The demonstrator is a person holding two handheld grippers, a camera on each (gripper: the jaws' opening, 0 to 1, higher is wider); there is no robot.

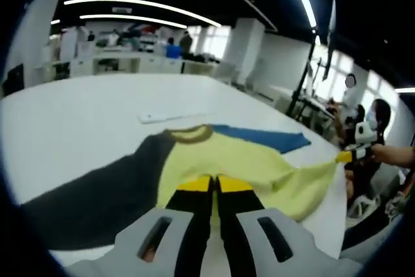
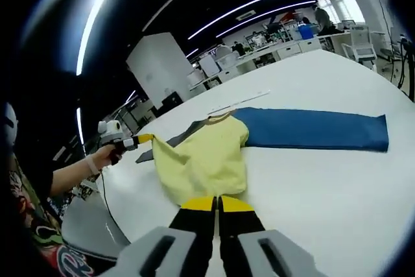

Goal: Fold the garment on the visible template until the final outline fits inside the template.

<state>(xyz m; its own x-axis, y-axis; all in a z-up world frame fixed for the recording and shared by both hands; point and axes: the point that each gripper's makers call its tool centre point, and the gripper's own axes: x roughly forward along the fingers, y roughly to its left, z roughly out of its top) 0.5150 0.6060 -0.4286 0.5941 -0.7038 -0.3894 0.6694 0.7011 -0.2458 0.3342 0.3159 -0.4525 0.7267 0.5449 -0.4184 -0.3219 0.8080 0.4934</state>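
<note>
A sweater with a yellow body (image 1: 240, 157), brown collar (image 1: 192, 134), dark grey sleeve (image 1: 104, 192) and blue sleeve (image 1: 259, 137) lies spread on the white table (image 1: 78, 115). My left gripper (image 1: 214, 184) is shut on the yellow hem, with fabric showing between its jaws. At the right of the left gripper view my right gripper (image 1: 343, 156) pinches the other hem corner, pulled taut. In the right gripper view the yellow body (image 2: 204, 160) and blue sleeve (image 2: 311, 131) lie ahead, my right gripper (image 2: 217, 204) is shut at the hem, and my left gripper (image 2: 144, 139) holds the far corner.
A flat white strip (image 1: 159, 117) lies on the table beyond the collar, seen also as a strip (image 2: 238, 102) in the right gripper view. The table edge (image 1: 337, 218) runs near the hem. People (image 1: 376, 121) sit at the right; desks (image 1: 123, 56) stand behind.
</note>
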